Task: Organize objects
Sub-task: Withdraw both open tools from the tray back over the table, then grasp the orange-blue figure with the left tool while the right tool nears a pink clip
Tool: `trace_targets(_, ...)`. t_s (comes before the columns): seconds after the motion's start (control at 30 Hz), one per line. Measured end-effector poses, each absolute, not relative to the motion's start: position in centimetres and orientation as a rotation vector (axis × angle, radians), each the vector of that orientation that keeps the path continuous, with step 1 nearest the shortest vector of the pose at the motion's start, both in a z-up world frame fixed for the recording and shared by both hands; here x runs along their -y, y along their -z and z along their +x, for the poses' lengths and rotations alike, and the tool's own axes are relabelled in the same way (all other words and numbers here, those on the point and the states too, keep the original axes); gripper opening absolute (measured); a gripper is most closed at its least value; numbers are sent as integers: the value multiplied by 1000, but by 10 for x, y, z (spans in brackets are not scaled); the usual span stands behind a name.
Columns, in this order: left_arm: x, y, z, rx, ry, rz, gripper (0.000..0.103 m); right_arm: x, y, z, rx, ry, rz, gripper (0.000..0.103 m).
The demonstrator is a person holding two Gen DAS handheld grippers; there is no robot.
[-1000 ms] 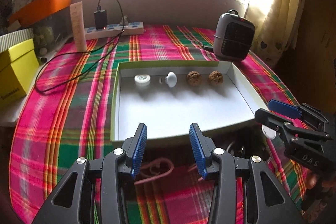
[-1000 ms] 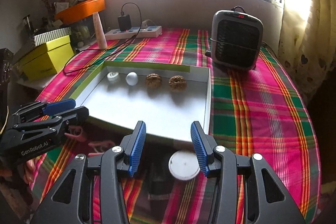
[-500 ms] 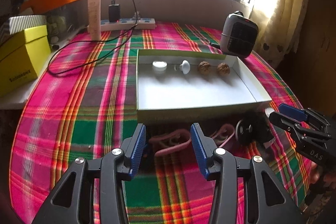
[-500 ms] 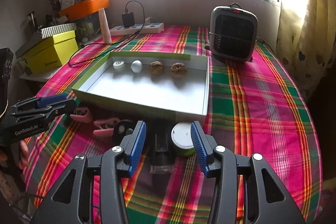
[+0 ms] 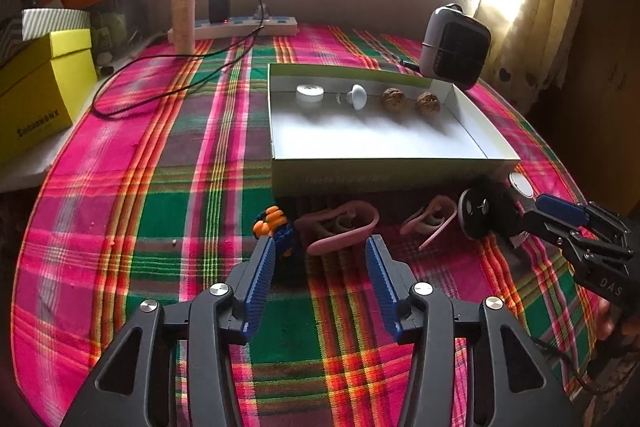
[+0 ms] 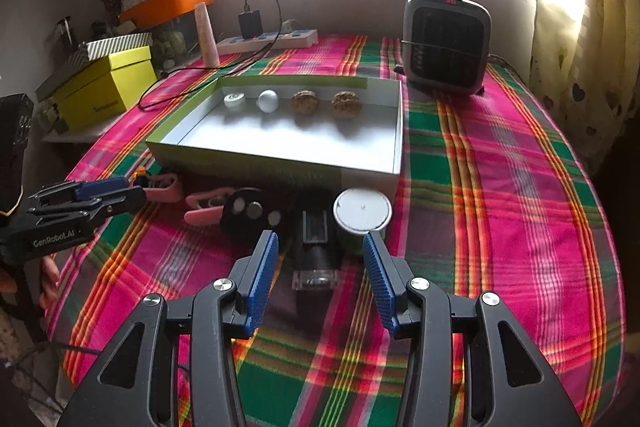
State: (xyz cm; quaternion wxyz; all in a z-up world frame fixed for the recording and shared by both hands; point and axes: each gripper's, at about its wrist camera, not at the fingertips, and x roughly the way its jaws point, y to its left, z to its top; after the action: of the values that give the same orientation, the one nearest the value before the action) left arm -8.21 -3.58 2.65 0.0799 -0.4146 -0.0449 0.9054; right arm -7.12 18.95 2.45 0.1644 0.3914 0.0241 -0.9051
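A white tray [image 5: 380, 137] [image 6: 304, 139] holds a white cap [image 5: 309, 93], a white knob [image 5: 357, 95] and two walnuts [image 5: 393, 99] [image 5: 428, 103] along its far wall. In front of it lie a blue-orange toy [image 5: 276, 225], two pink clips [image 5: 344, 227] [image 5: 430, 221], a black disc [image 6: 250, 213], a black block [image 6: 316, 241] and a white-lidded green can [image 6: 362, 213]. My left gripper [image 5: 322, 247] is opening, empty, just short of the nearer pink clip. My right gripper [image 6: 320, 243] stands open over the black block, pads clear of it. Each gripper shows in the other's view [image 6: 128, 190] [image 5: 540, 217].
A grey heater [image 6: 446, 45] stands behind the tray's right corner. A power strip [image 5: 244, 27] with a charger and a looping black cable, a cream tube [image 5: 183, 11] and a yellow box [image 5: 36, 99] sit at the back left. Plaid cloth covers the round table.
Both grippers have drawn back from the tray toward the near edge, bringing the clips, disc, block and can into view. The left jaws stand wider than before.
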Motion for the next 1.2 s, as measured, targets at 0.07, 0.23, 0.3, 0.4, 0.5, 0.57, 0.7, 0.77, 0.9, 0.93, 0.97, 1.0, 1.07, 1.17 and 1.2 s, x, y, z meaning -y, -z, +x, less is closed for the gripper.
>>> trace_targets(0.07, 38, -26, -83, 141, -2709, -1243, 47, -189, -22, -70, -71, 2572, 1123, 46)
trace_targets(0.23, 37, -20, -86, 161, -2687, -1261, 47, -186, -15, -70, -73, 2552, 1151, 46)
trace_targets(0.3, 35, -17, -87, 155, -2677, -1269, 47, -185, -13, -71, -76, 2545, 1163, 46)
trace_targets(0.4, 32, -15, -89, 169, -2656, -1276, 47, -186, -11, -71, -76, 2540, 1170, 46)
trace_targets(0.5, 28, -16, -89, 178, -2636, -1271, 47, -185, -10, -72, -79, 2534, 1178, 46)
trace_targets(0.57, 27, -17, -88, 173, -2627, -1264, 47, -184, -9, -73, -83, 2530, 1183, 46)
trace_targets(0.7, 29, -19, -84, 167, -2630, -1258, 47, -182, -10, -72, -98, 2526, 1177, 46)
trace_targets(0.77, 34, -21, -84, 176, -2644, -1250, 47, -181, -9, -72, -103, 2519, 1183, 46)
trace_targets(0.9, 50, -26, -88, 243, -2700, -1240, 47, -180, -8, -72, -103, 2517, 1183, 46)
trace_targets(0.93, 54, -27, -88, 261, -2711, -1236, 47, -180, -9, -72, -104, 2519, 1179, 46)
trace_targets(0.97, 56, -27, -89, 270, -2716, -1235, 47, -180, -10, -71, -105, 2521, 1175, 46)
trace_targets(1.0, 58, -26, -91, 279, -2720, -1241, 47, -180, -11, -70, -107, 2526, 1169, 46)
trace_targets(1.07, 62, -25, -94, 288, -2738, -1258, 47, -180, -14, -69, -106, 2536, 1155, 46)
trace_targets(1.17, 68, -22, -100, 317, -2752, -1278, 47, -180, -19, -68, -109, 2549, 1137, 46)
trace_targets(1.2, 70, -21, -102, 343, -2750, -1276, 47, -180, -21, -68, -110, 2552, 1132, 46)
